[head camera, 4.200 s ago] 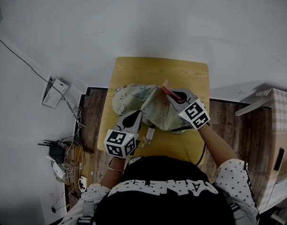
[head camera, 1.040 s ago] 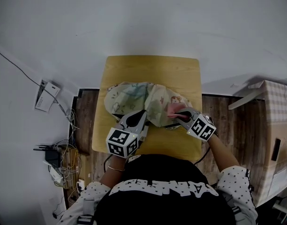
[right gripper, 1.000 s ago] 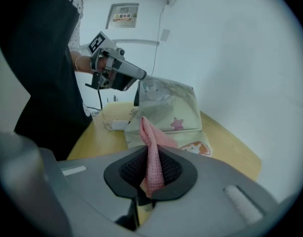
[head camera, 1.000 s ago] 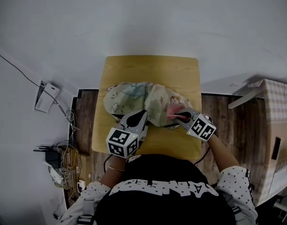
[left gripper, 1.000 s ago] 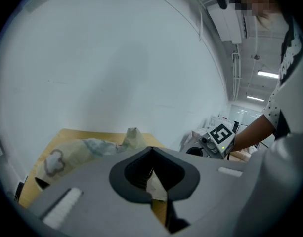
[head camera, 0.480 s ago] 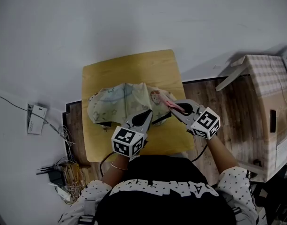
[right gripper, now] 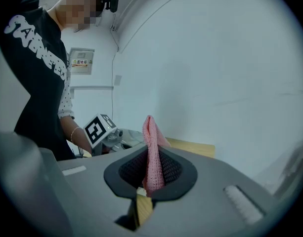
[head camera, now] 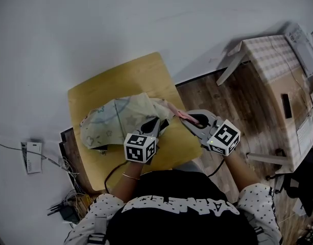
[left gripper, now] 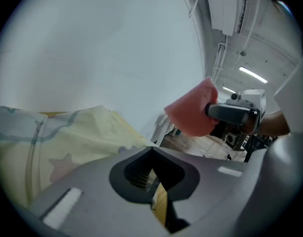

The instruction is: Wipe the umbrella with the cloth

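A pale yellow umbrella (head camera: pixel 113 121) with star prints lies collapsed on the small wooden table (head camera: pixel 115 80). My left gripper (head camera: pixel 156 124) is shut at the umbrella's right near edge. In the left gripper view its fabric (left gripper: pixel 67 142) reaches right up to that gripper (left gripper: pixel 152 149); whether any is pinched I cannot tell. My right gripper (head camera: pixel 187 119) is shut on the pink cloth (head camera: pixel 174 110), held off the umbrella beside the table's right edge. The cloth (right gripper: pixel 151 137) stands up out of the right gripper (right gripper: pixel 150 154). From the left gripper view the cloth (left gripper: pixel 193 107) hangs in the air.
A checked box-like piece (head camera: pixel 276 60) stands on the wood floor (head camera: pixel 233 98) at the right. Cables (head camera: pixel 69 208) and a white device (head camera: pixel 31 152) lie at the lower left, by the table. A white wall rises behind the table.
The head view has swung round. My right gripper has lifted the cloth off the umbrella and out past the table's right edge. My left gripper has slid right along the umbrella's near edge.
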Available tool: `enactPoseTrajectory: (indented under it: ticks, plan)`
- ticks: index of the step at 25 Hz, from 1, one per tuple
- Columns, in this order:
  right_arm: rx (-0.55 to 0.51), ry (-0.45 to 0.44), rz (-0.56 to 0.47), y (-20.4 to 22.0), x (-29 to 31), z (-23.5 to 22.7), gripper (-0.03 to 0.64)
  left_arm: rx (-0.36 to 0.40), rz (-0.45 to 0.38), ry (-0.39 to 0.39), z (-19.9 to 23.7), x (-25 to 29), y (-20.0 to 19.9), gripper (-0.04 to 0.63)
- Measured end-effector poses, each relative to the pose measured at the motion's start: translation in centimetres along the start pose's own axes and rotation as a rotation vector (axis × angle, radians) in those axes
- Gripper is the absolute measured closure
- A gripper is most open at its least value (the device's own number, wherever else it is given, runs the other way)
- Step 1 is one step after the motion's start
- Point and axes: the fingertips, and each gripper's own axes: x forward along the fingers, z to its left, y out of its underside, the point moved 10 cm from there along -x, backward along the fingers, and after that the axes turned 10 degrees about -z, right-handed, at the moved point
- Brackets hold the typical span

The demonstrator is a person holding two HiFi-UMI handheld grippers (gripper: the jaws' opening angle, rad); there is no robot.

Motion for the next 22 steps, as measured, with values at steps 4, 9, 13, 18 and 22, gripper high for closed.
enactPoseTrajectory:
  ticks: [4, 9, 13, 18, 22]
  plan:
    - [-0.001, 0.015, -0.01, -0.4, -1.0, 0.4, 0.583, 0.028, 0.053, -0.029, 0.4, 1.3, 1.5, 0.593]
    - [0.005, 0.05, -0.018, -0.5, -2.0, 0.7, 0.583, 0.05, 0.084, -0.009, 0.6, 2.3, 2.9, 0.592]
    - [0.0, 0.048, -0.031, -0.8, -1.5, 0.9, 0.583, 0.035, 0.058, 0.01, 0.7, 1.7, 3.1, 0.592]
    - [-0.01, 0.017, -0.037, -0.9, -0.2, 1.2, 0.583, 0.032, -0.014, 0.032, 0.3, 0.3, 2.1, 0.582]
    - [-0.014, -0.017, -0.047, -1.2, 0.8, 1.2, 0.583, 0.011, -0.046, 0.064, -0.3, -1.0, 1.6, 0.516]
